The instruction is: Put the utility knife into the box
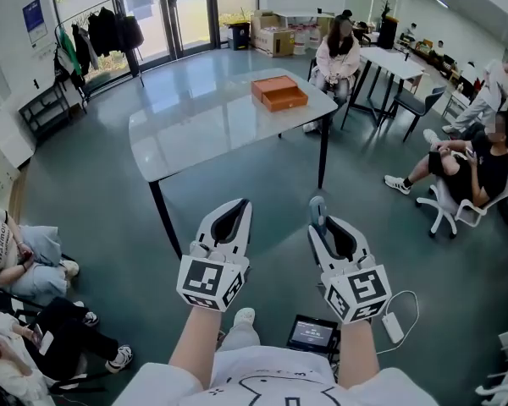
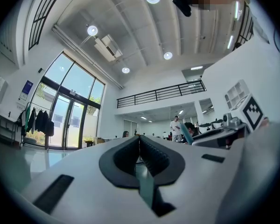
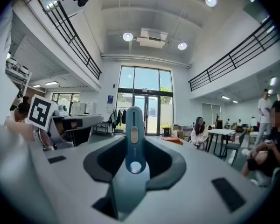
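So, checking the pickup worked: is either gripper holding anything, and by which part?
The right gripper holds the utility knife around its middle; the left gripper is empty.

The right hand-held gripper [image 1: 325,224] hides the rear end of the utility knife [image 3: 133,125].

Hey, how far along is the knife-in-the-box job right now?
Done: the utility knife is picked up, clamped in the right claw. In hand: it is held in the air, short of the table; the left claw is shut and empty. Left: reach the orange box at the table's far end and put the knife inside.
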Available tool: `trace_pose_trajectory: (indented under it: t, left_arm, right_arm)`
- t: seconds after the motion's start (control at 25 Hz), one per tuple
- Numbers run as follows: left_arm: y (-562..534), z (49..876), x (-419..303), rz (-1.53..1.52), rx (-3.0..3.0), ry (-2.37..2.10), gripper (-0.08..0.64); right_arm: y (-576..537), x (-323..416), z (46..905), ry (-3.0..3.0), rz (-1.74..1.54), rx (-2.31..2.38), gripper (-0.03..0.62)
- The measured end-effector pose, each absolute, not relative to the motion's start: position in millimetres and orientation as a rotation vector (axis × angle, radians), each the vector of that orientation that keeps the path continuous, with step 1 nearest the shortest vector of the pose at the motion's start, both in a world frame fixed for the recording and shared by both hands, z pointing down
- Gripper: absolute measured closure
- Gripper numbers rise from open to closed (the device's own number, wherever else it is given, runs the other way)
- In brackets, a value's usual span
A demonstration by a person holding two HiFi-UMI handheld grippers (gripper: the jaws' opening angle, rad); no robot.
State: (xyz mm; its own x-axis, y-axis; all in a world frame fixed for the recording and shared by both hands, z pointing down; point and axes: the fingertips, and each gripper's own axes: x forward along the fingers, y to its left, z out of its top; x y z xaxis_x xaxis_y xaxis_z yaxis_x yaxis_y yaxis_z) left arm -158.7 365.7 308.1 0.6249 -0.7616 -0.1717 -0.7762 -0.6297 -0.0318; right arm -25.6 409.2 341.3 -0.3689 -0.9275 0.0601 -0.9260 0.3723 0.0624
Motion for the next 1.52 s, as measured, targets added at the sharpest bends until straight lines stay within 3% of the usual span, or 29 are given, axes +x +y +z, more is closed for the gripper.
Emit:
trace_pose_trajectory:
  t: [0.96,1.52]
  left_arm:
    - [197,312,-187,0.29,-2.849,1.166,0.545]
    - [145,313,-174,0.269,-2.866,1.125,0.545]
  right_arm:
    - [246,-70,338,-2.463,-0.015,1.796,0.459]
    - [197,-55,341,-2.435,0.009,1.839,0.459]
